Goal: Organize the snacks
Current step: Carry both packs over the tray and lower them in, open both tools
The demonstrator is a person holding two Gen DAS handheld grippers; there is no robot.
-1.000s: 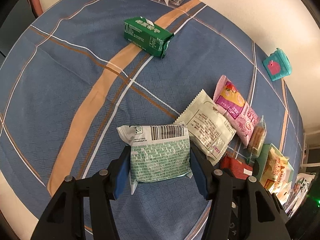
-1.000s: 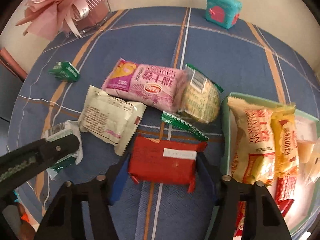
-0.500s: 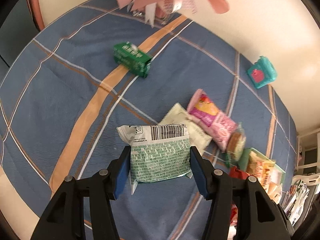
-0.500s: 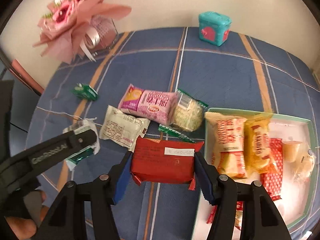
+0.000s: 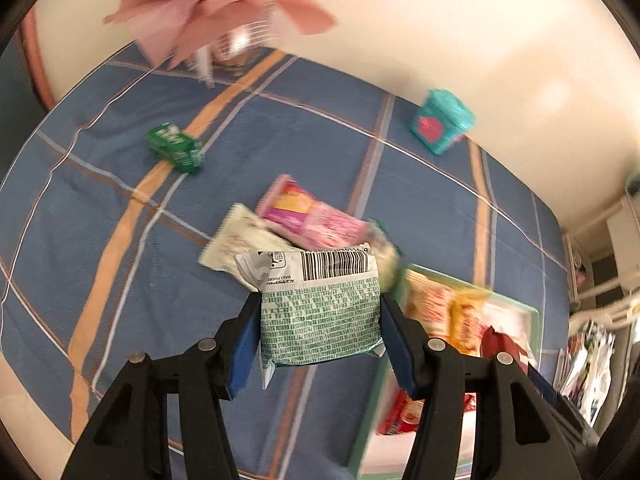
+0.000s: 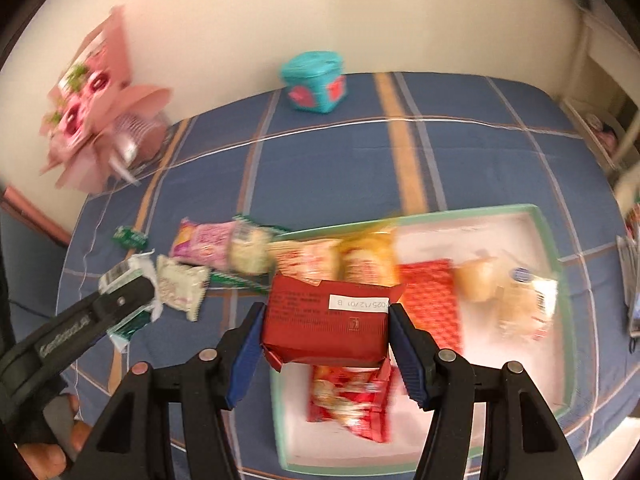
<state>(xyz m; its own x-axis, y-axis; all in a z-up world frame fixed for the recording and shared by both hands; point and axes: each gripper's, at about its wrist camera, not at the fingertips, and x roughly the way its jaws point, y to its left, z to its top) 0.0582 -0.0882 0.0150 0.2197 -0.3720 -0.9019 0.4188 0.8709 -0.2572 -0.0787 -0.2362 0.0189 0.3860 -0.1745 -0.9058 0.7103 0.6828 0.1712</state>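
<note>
Left gripper point(image 5: 320, 320) — jaws clamped on green-white snack packet point(image 5: 320, 320), airborne. Right gripper point(image 6: 326, 332) clamps red packet point(image 6: 326, 330) over the tray point(image 6: 552, 248) (several snacks inside). Left to do — pink packet point(image 6: 202, 242), white packet point(image 6: 182, 286), green box point(image 5: 174, 148).

Blue plaid-clothed counter point(image 6: 480, 168) bearing a snack tray point(image 6: 556, 264), loose packets, a teal box point(image 6: 314, 82) and a pink bouquet point(image 6: 100, 120).

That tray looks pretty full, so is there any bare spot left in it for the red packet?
Yes. The tray shows bare white along its far edge, behind the red wafer pack, and in the near right corner. Its left half is crowded with snack bags.
</note>
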